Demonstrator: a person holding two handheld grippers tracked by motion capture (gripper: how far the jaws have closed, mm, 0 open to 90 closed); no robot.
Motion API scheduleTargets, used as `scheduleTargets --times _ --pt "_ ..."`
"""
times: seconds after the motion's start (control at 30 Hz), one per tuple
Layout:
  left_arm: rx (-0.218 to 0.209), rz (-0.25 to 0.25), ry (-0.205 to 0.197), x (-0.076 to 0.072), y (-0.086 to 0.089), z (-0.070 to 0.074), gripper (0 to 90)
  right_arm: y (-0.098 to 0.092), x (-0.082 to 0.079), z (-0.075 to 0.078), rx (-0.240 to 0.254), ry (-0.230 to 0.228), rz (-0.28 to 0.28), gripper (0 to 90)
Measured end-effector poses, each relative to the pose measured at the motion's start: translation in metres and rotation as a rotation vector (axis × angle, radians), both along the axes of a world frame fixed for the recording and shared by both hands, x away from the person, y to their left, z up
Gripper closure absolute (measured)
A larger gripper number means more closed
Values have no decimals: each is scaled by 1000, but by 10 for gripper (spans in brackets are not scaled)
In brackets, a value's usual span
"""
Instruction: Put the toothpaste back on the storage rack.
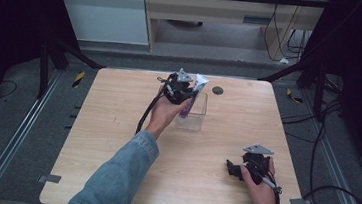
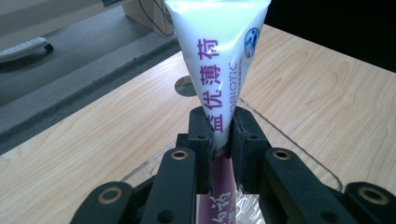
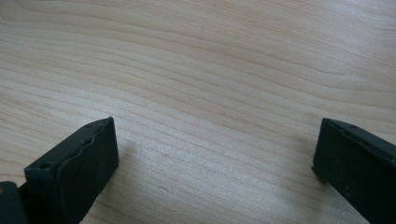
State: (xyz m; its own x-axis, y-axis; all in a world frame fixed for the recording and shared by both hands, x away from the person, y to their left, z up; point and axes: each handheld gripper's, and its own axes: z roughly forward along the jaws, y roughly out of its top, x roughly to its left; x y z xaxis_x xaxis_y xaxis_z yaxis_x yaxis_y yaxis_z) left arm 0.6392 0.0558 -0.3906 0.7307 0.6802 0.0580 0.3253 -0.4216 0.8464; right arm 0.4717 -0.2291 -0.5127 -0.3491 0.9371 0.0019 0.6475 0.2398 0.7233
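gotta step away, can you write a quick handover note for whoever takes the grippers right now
Left gripper: shut on the toothpaste tube, holding it upright over the clear plastic box; the tube's lower end reaches down into the box.
Right gripper: open, holds nothing, low over the bare wooden table at the near right.
Done: tube picked up and brought to the box.
Left: probably lower the tube the rest of the way, open the left jaws, pull the hand clear. Whether the tube touches the box floor can't be told.

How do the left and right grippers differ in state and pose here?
The left gripper is shut on a white-and-purple tube; the right gripper is open with nothing between its jaws. The left is raised over a clear box; the right sits low at the table. Both are hand-held.
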Motion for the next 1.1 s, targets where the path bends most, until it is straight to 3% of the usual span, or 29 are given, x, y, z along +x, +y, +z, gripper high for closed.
scheduleTargets --times 1.1 --pt "34 -3 21 -1 -21 -7 791 0 0 0 2 0 -1 3"
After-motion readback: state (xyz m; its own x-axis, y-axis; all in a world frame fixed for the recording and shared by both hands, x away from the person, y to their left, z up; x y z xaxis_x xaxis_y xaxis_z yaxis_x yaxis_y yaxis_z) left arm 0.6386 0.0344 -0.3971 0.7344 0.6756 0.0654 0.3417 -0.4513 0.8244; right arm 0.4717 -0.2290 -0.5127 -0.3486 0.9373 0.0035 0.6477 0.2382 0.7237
